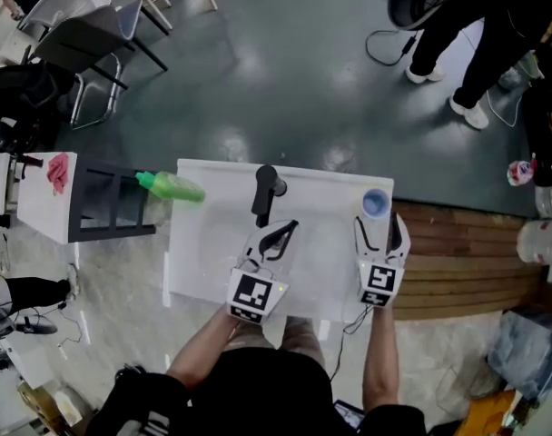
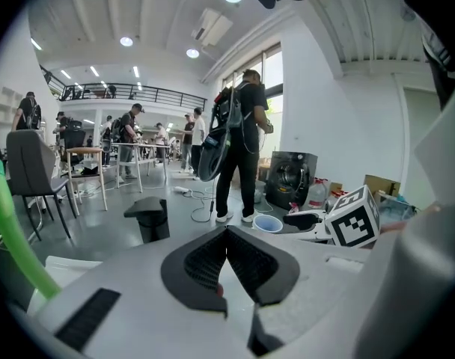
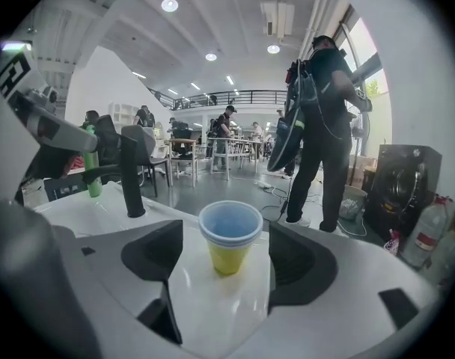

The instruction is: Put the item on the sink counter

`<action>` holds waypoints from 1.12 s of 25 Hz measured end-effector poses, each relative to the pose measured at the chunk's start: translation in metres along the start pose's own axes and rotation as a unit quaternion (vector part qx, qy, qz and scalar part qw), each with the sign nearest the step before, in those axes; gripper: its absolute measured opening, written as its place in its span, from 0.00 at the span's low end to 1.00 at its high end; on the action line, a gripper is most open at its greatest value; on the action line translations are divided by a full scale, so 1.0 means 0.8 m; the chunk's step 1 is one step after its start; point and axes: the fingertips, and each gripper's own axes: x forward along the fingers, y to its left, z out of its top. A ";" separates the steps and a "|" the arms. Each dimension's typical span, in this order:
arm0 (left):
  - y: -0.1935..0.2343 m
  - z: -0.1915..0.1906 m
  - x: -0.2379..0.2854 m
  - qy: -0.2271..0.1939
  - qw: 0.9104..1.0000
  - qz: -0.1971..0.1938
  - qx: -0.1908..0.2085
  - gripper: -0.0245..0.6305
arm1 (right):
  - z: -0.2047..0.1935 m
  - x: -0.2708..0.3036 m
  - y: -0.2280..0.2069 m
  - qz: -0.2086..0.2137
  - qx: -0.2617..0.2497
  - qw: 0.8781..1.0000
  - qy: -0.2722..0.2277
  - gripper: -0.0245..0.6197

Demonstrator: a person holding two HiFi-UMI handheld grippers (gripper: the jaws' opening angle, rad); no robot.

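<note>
The cup (image 3: 230,236) stands upright at the 2 o'clock corner of the white table (image 1: 199,243), between the released right gripper's (image 1: 379,229) jaws and clear of both. The left gripper (image 1: 274,234) is clenched, empty.

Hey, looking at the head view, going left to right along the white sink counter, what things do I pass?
green bottle → black faucet → cup
</note>
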 end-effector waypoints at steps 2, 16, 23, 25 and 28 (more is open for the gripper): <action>-0.001 0.007 -0.012 -0.009 1.000 -0.003 0.005 0.04 | 0.012 -0.014 0.004 -0.006 0.000 1.000 -0.011 0.58; -0.026 0.071 -0.108 -0.077 0.996 -0.029 0.038 0.04 | 0.112 -0.139 0.045 -0.042 0.020 0.995 -0.091 0.47; -0.033 0.086 -0.167 -0.107 0.992 -0.041 0.045 0.04 | 0.139 -0.205 0.081 -0.057 0.030 0.990 -0.122 0.39; -0.031 0.087 -0.183 -0.113 0.992 -0.044 0.047 0.04 | 0.141 -0.220 0.095 -0.058 0.029 0.990 -0.126 0.36; -0.030 0.089 -0.207 -0.121 0.990 -0.050 0.053 0.04 | 0.147 -0.247 0.115 -0.072 0.027 0.990 -0.122 0.32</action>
